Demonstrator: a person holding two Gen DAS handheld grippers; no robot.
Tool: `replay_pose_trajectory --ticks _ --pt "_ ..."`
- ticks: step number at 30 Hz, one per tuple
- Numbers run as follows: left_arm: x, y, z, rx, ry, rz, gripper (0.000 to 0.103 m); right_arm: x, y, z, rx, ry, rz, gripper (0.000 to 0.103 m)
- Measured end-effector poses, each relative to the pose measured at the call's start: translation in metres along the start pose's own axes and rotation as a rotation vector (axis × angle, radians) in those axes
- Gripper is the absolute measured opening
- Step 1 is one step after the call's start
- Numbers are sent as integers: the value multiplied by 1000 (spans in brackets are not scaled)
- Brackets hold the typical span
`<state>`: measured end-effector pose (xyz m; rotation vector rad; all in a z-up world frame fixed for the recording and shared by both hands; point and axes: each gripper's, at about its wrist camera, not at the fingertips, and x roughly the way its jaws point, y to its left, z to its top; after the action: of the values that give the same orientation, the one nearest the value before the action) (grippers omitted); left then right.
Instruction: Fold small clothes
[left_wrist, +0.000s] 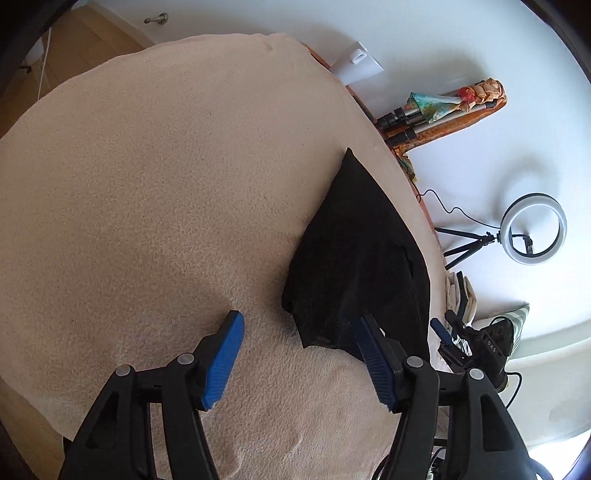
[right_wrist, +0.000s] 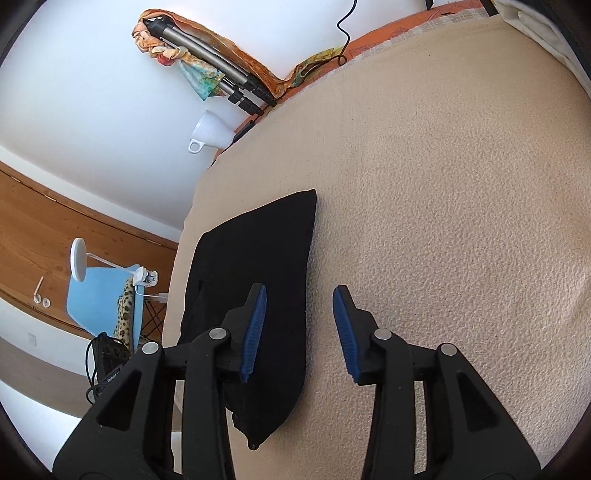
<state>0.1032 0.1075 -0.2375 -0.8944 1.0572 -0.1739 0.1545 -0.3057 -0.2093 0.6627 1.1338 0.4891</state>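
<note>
While both our grippers stand released, the black garment (left_wrist: 354, 254) lies flat on the beige towel (left_wrist: 166, 184), under the left gripper's (left_wrist: 299, 328) right finger and the right gripper's (right_wrist: 299, 306) left finger.

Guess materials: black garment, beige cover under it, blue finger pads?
Black garment: thin matte fabric, a fine mesh-like weave at its near edge in the left wrist view; probably a knit.
Beige cover: terry-like cloth, nubbly looped pile, so likely a towel or blanket.
Blue finger pads: ribbed, matte; could be rubber or plastic, on black plastic-looking arms.
</note>
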Motion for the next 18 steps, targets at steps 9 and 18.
replay_pose_trajectory --ticks 9,18 --pt "16 -3 -2 -101 -44 -118 64 20 -14 9 69 4 34 40" --pt "30 -13 10 -89 -60 -123 58 43 -10 27 92 -9 62 40"
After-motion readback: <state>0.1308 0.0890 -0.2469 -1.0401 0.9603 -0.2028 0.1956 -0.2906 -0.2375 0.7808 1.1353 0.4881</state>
